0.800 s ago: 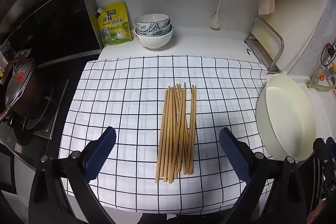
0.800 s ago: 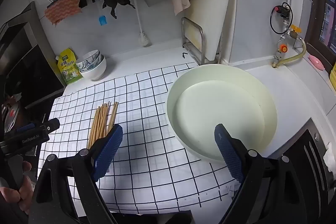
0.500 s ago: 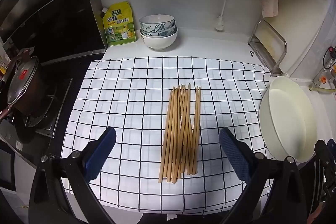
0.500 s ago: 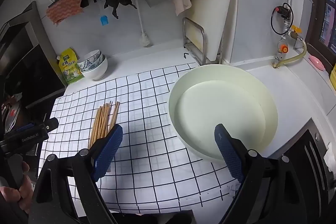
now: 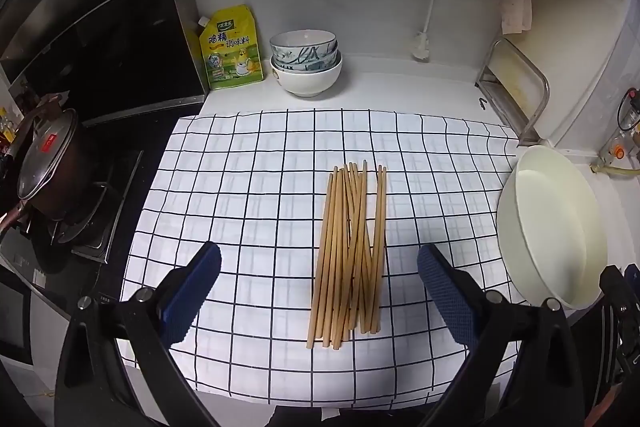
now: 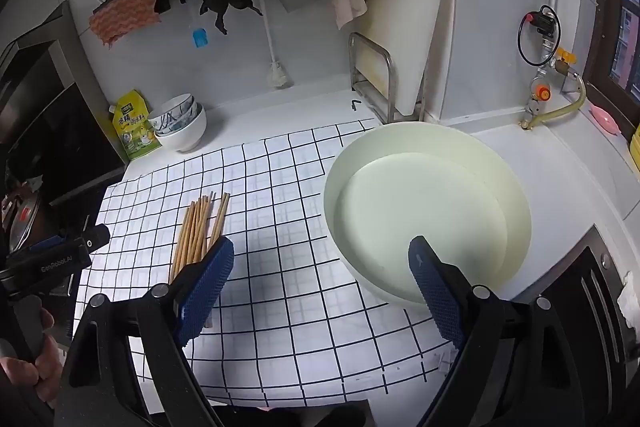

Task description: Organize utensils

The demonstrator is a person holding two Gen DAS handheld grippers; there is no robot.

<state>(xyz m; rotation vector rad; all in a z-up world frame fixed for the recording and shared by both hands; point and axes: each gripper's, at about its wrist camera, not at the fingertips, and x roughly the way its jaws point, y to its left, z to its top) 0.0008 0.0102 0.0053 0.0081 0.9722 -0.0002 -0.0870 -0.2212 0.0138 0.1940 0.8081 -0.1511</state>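
Both wrist views are sharp in the middle and free of motion blur, and the grid lines on the checked cloth (image 5: 280, 187) read crisply. Fisheye distortion bows those lines and curves the wall; all four corners of each picture fall into black vignette. The light is cool, even and fairly bright on the white counter (image 5: 400, 83); its source cannot be made out. Shadows are soft: a faint one lies under the chopsticks (image 5: 352, 247), another under the stacked bowls (image 5: 306, 67). The stove side at the left edge stays dim. In the right wrist view the window (image 6: 628, 27) shows daylight, and the pale basin (image 6: 424, 211) is evenly lit without glare.
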